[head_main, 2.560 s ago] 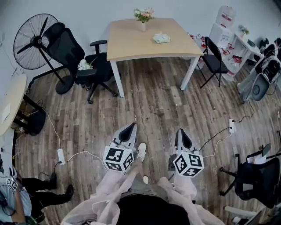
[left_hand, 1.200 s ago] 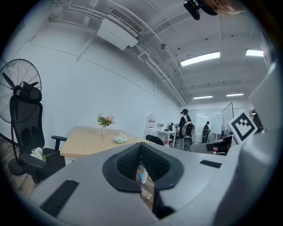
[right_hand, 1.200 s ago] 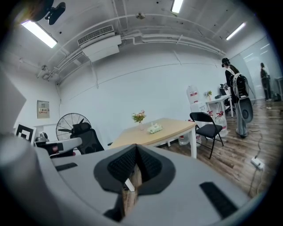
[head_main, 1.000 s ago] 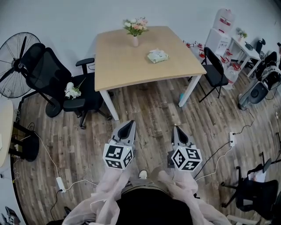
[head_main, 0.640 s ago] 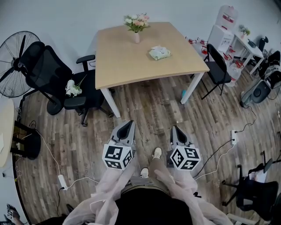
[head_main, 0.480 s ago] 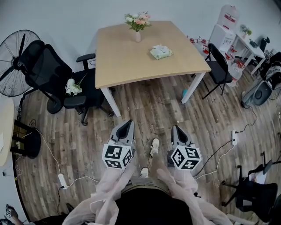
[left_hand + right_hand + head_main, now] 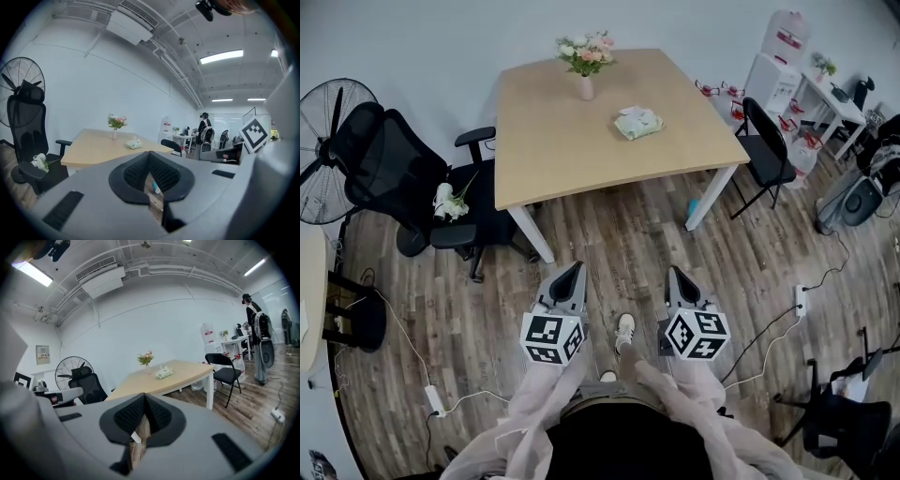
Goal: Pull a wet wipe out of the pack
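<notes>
Nothing was legible anywhere, as far as I could see. The cubes on the left tongs (image 7: 574, 267) and right tongs (image 7: 674, 271) bore only black-and-white square markers, no letters. A small framed notice (image 7: 42, 355) on the wall was too tiny to read. The white unit's (image 7: 784, 37) red labels were a blur, and the wipe pack (image 7: 638, 123) on the desk (image 7: 553, 141) showed no readable print.

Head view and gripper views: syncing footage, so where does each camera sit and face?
Head view: on the head, steeply down at the floor; shows left gripper, right gripper, sleeves.
Left gripper view: on that gripper, along its shut jaws toward the table.
Right gripper view: likewise, along its shut jaws.
Shared: all show table and wipe pack.
</notes>
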